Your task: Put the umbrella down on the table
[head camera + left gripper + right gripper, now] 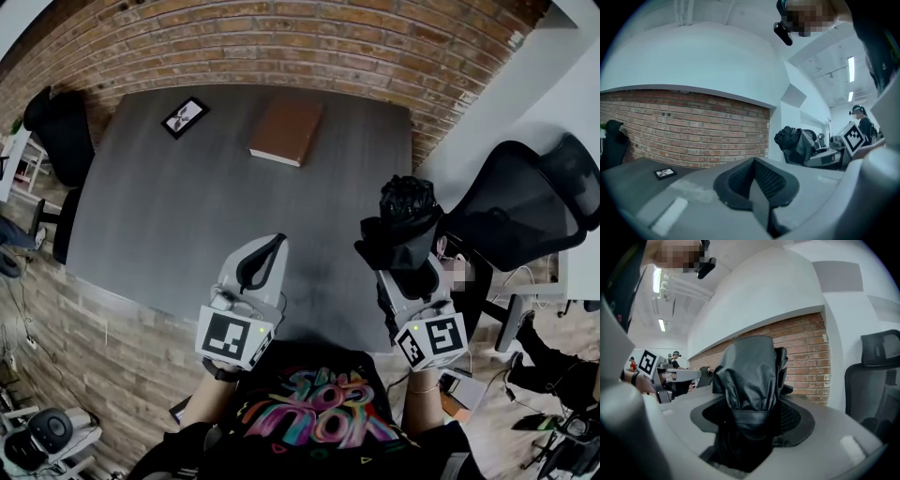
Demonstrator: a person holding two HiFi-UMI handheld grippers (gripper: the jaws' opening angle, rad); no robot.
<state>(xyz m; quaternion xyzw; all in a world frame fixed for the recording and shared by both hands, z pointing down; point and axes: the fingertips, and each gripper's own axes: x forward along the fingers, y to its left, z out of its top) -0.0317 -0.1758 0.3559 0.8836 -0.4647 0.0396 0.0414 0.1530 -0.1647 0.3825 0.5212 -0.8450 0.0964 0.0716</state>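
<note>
Right gripper (405, 267) near level at desk (159, 216) right edge, jaws clamped on folded black umbrella (406, 211). Left gripper (260, 262) level over near edge, well apart, jaws closed, empty.

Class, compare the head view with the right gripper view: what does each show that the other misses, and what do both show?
Only the head view: the brown book and the small black-framed picture on the grey table. Only the right gripper view: a ceiling strip light. Both: the right gripper shut on the folded black umbrella, the left gripper, the brick wall and a black office chair.
</note>
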